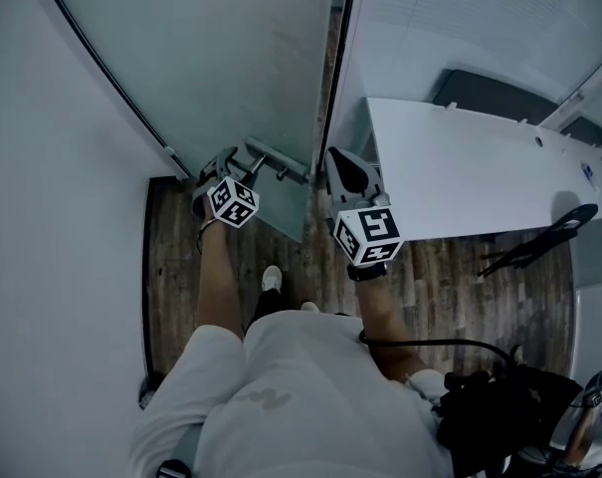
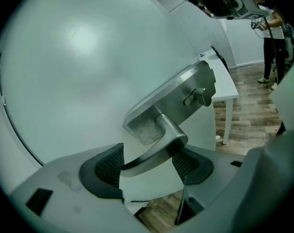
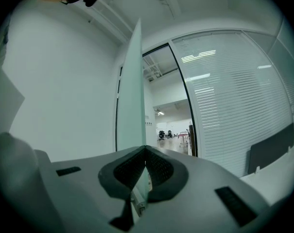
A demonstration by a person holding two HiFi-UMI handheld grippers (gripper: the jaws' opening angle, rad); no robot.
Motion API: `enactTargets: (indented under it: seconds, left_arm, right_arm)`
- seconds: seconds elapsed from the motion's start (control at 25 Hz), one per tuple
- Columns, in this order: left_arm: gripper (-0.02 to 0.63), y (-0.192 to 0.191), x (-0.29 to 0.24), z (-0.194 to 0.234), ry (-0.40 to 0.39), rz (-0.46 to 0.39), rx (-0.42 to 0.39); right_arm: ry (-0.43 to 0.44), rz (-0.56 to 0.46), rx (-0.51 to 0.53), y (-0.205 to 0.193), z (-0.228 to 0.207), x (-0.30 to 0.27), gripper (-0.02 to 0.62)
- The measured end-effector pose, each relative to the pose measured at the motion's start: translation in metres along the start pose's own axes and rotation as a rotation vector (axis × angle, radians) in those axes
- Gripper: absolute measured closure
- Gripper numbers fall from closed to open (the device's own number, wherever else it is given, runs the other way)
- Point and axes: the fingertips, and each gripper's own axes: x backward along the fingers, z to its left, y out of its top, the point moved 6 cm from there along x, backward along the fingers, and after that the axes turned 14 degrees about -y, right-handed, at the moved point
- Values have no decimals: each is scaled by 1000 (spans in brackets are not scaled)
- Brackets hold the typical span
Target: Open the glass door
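Observation:
The frosted glass door (image 1: 211, 58) stands ajar, and its steel lever handle (image 1: 271, 157) sticks out near the door's edge. In the left gripper view the lever (image 2: 161, 144) runs from its steel plate (image 2: 176, 96) down between the two pads. My left gripper (image 2: 147, 164) is open wide around it, with the right pad close against the lever's bend. My right gripper (image 3: 145, 152) is shut with nothing in it. It points level at the door's thin edge (image 3: 132, 106), and in the head view the right gripper (image 1: 332, 157) is beside that edge.
A white wall (image 1: 52, 167) closes the left side. A white table (image 1: 480, 177) and a black chair (image 1: 539, 242) stand to the right, against a glass partition with blinds (image 3: 234, 96). A dark bag (image 1: 490, 406) lies near my feet. A person (image 2: 273, 38) stands far off.

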Motion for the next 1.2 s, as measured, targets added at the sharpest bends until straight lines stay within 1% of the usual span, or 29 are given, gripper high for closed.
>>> enactTargets:
  seconds: [0.24,0.44,0.56,0.68,0.8,0.92,1.04,1.12,1.2]
  left_arm:
    - [319,-3,15,-9,26,47,2]
    - [316,-20,31,-13,27,47,-9]
    - [316,-30,40,-15,24,47,-15]
    - [313,-35,51,-18,19,21,-25]
    - [311,-39,62,-18,17,-20,-36]
    - [313,-41,72,-22,-3,-39,-52]
    - [311,-40,78,-24,-20,-48,-70]
    - [313,-53,84,-26,-26,-53,-78]
    - [311,-73,95,-31,-31,-62,-86]
  right_arm:
    - [85,39,-18,-8,-2,12,592]
    - [131,79,-46,-30,4,17,592]
    - [162,91,-50,-33,7,13,592]
    - [221,102,-52,-30,10,8,592]
    - [312,118,-48,-29,21,1,591]
    - [394,108,-30,-26,35,0,591]
    - [415,99,-16,-22,43,-5,591]
    - [416,98,-7,-29,59,-7,591]
    - [425,97,17,-37,84,-2,591]
